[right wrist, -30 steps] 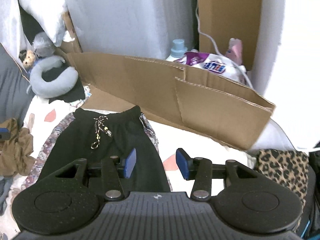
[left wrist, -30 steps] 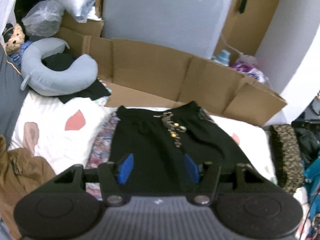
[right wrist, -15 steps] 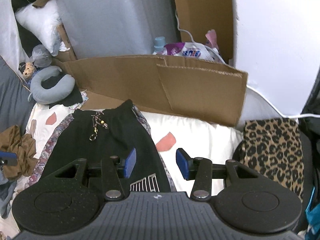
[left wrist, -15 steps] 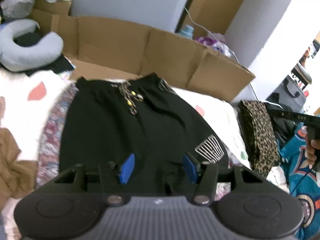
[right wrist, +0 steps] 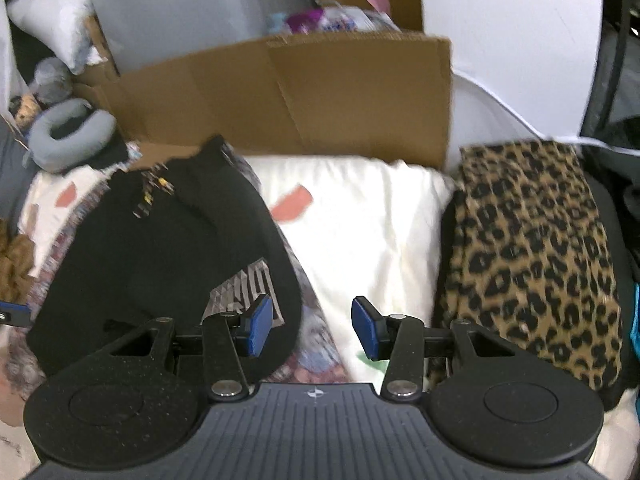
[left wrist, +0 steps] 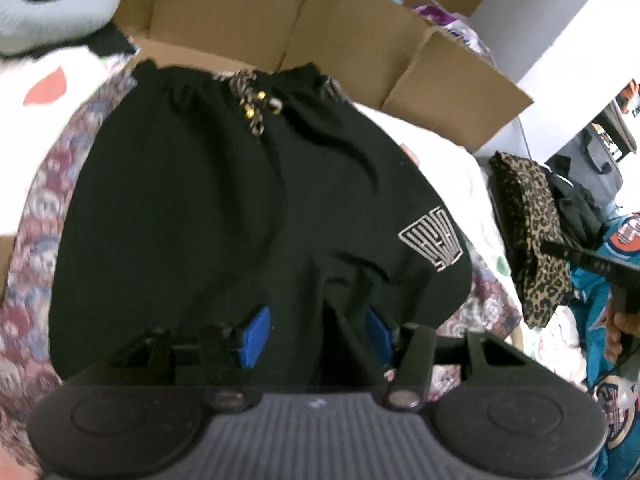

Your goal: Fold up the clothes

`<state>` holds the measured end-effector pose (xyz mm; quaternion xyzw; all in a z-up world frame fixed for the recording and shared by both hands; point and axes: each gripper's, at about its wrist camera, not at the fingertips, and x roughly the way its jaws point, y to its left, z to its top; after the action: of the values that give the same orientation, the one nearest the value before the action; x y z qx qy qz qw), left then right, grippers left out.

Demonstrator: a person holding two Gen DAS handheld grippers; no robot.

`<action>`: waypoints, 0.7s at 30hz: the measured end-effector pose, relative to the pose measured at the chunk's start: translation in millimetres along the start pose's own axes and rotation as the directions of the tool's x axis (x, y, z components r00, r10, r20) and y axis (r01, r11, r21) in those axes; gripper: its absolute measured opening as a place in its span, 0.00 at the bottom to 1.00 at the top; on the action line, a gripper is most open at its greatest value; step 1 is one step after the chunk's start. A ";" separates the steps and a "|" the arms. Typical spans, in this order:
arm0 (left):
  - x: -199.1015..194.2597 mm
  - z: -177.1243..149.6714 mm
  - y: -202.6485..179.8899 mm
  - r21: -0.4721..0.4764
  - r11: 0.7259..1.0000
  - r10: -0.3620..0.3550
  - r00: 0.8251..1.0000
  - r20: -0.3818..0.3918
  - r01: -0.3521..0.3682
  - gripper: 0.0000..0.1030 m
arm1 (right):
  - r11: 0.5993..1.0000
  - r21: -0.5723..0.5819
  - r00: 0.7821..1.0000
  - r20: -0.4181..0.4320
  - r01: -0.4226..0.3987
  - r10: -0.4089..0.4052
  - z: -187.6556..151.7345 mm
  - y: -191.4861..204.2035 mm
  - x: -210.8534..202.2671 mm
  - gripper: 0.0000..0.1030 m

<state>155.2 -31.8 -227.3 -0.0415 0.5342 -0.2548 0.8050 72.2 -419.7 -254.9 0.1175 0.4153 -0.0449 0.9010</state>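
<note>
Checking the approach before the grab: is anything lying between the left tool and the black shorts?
Nothing visible does. The left tool is open right over the black shorts, whose top lies bare apart from their own drawstring.

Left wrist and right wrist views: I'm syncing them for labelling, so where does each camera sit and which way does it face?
Left wrist: on the left gripper, looking forward and down over the black shorts toward the cardboard box; its open blue-padded fingers show, and the person's other hand at right.
Right wrist: on the right gripper, facing the white bedding between the shorts and the leopard-print fabric; its open fingers show.
Shared: shorts, box, leopard fabric, neck pillow.
</note>
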 end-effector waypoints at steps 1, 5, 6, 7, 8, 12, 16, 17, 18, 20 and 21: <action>3.3 -3.2 0.4 -0.008 1.000 -0.004 1.000 -0.008 0.004 0.54 | 1.000 0.011 1.000 -0.009 0.007 -0.007 -4.8 -3.0 4.6 0.49; 18.2 -13.8 -11.4 0.008 0.999 -0.039 0.998 -0.046 0.040 0.54 | 0.999 0.043 0.999 -0.041 0.030 -0.029 -21.7 -11.6 21.6 0.49; 22.1 -15.6 -15.2 0.014 0.999 -0.052 0.997 -0.056 0.053 0.54 | 0.998 0.047 0.998 -0.050 0.036 -0.034 -25.4 -12.7 25.9 0.49; 26.1 -17.5 -19.1 0.020 0.998 -0.064 0.996 -0.067 0.065 0.55 | 0.998 0.051 0.997 -0.060 0.042 -0.039 -29.1 -13.8 30.2 0.49; 31.3 -20.3 -21.9 0.022 0.997 -0.074 0.994 -0.085 0.076 0.56 | 0.997 0.055 0.997 -0.069 0.047 -0.044 -32.8 -14.9 34.6 0.49; 53.9 -32.8 -30.1 0.017 0.993 -0.112 0.981 -0.157 0.116 0.56 | 0.996 0.061 0.993 -0.104 0.064 -0.057 -47.0 -15.6 49.7 0.49; 69.6 -39.6 -29.4 -0.035 0.987 -0.160 0.968 -0.193 0.156 0.54 | 0.996 0.058 0.992 -0.104 0.071 -0.064 -54.7 -11.2 54.5 0.49; 72.8 -40.7 -30.0 -0.040 0.986 -0.169 0.966 -0.198 0.164 0.53 | 0.996 0.058 0.992 -0.107 0.071 -0.065 -56.1 -10.2 55.6 0.49; 75.0 -40.9 -30.2 -0.048 0.984 -0.176 0.963 -0.205 0.170 0.45 | 0.996 0.058 0.992 -0.109 0.072 -0.065 -57.3 -9.1 56.5 0.49; 79.2 -41.4 -30.3 -0.064 0.981 -0.191 0.957 -0.218 0.181 0.19 | 0.996 0.050 0.993 -0.100 0.073 -0.067 -58.7 -6.3 55.8 0.48; 78.3 -41.8 -28.4 -0.069 0.981 -0.192 0.957 -0.217 0.181 0.06 | 0.996 0.047 0.993 -0.096 0.073 -0.069 -59.2 -4.8 55.4 0.48</action>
<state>131.5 -83.4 -301.1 -0.0824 0.6209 -0.3195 0.7111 63.7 -408.7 -335.0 0.1272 0.4598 -0.0818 0.8750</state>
